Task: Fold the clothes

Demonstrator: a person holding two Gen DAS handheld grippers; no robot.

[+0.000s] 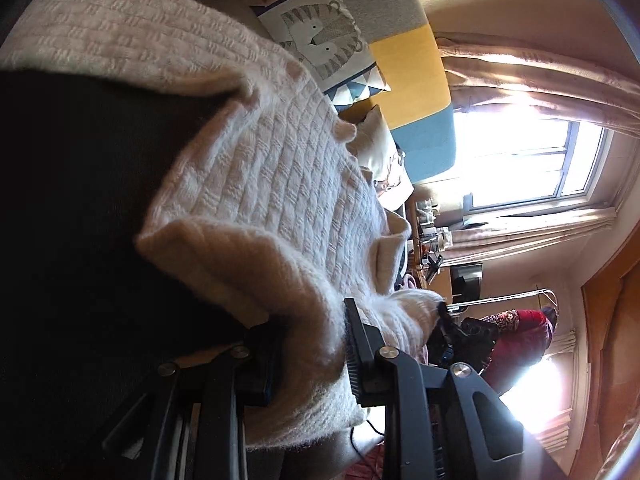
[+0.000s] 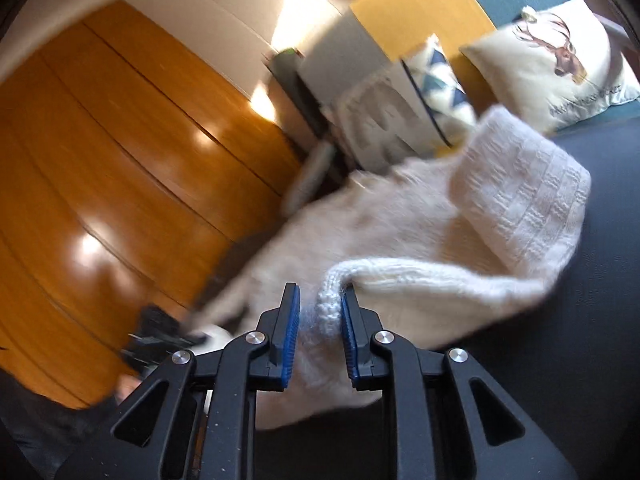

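Note:
A cream knitted sweater (image 1: 264, 168) is lifted off a dark surface (image 1: 72, 200), stretched between both grippers. My left gripper (image 1: 308, 328) is shut on a ribbed edge of the sweater, which bunches between its fingers. In the right wrist view the sweater (image 2: 520, 200) hangs partly folded over itself, and my right gripper (image 2: 318, 320) is shut on another ribbed edge of it. The other gripper (image 2: 160, 336) shows dimly at the lower left of that view, holding the far end. The right wrist view is blurred by motion.
Patterned cushions (image 1: 320, 36) and a deer cushion (image 2: 560, 60) lean against a yellow and blue backrest (image 1: 416, 80). A wooden wardrobe (image 2: 100, 160) fills the left of the right wrist view. A bright window (image 1: 520, 160), curtains and a cluttered desk (image 1: 432, 236) lie beyond.

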